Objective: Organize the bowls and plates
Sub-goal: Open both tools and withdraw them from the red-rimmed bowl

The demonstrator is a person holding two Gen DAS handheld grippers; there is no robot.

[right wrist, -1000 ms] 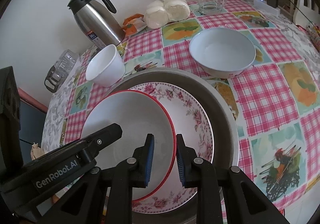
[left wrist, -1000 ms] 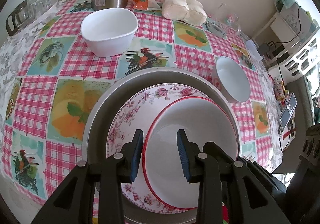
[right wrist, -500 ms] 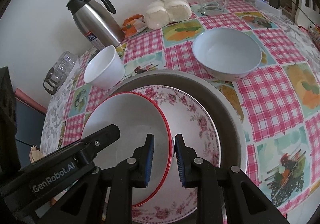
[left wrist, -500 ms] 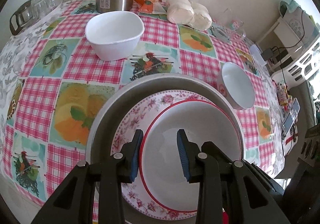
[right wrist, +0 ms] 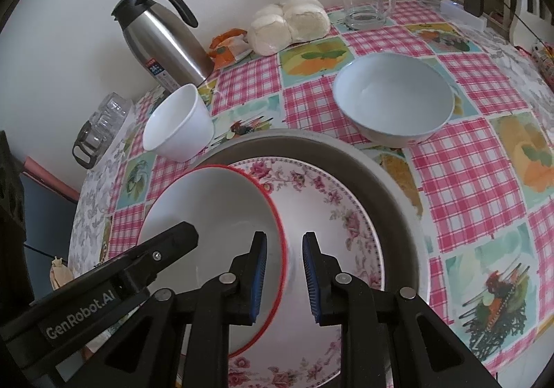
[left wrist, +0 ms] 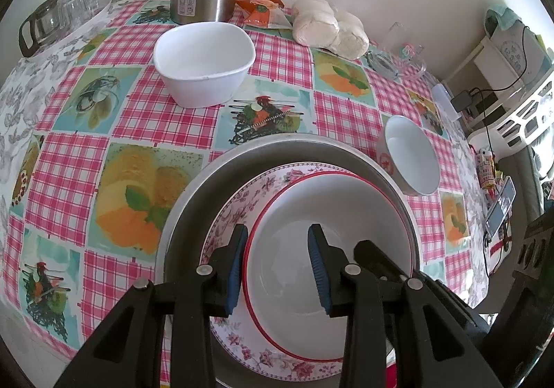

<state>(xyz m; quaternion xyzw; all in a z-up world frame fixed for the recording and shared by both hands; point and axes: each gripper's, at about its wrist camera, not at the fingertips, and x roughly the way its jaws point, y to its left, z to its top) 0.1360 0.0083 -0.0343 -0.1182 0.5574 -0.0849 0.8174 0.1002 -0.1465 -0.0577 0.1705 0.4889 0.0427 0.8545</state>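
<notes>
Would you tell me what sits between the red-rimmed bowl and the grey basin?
The floral plate lies between the red-rimmed bowl and grey basin, clearest in the right wrist view.

tablecloth (left wrist: pixel 166 117): pink gingham (food-picture squares) | plate (left wrist: pixel 242 201): pink floral | bowl (left wrist: pixel 329 221): white, red rim

Soft, even daylight fills both views; shadows beneath the white bowl (left wrist: pixel 204 65) are faint. Mild glare streaks the steel flask (right wrist: pixel 162 41) behind it. Fisheye curvature bends the table (left wrist: pixel 69 162) edges, with dark vignetting at every corner. Focus stays sharp.
</notes>
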